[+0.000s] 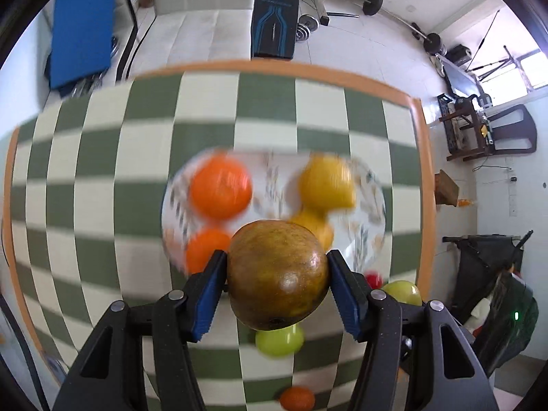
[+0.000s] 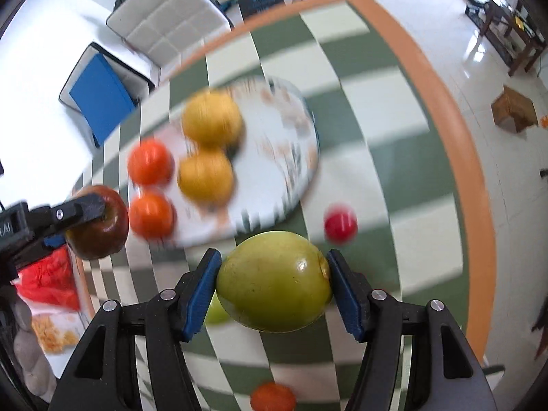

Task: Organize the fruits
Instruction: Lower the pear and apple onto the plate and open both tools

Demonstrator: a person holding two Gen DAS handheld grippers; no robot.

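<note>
Left wrist view: our left gripper (image 1: 277, 281) is clamped on a brown apple (image 1: 277, 274), above the plate (image 1: 366, 239) of oranges and lemons. Our right gripper (image 2: 274, 282) squeezes a green fruit (image 2: 274, 281) over the checkered table (image 2: 394, 157), plate (image 2: 294, 144) beyond.

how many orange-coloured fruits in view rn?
3. Two sit on the plate: one toward its far edge, one nearer. A third lies on the table close to the camera, off the plate. More may be hidden behind the held fruits.
</note>
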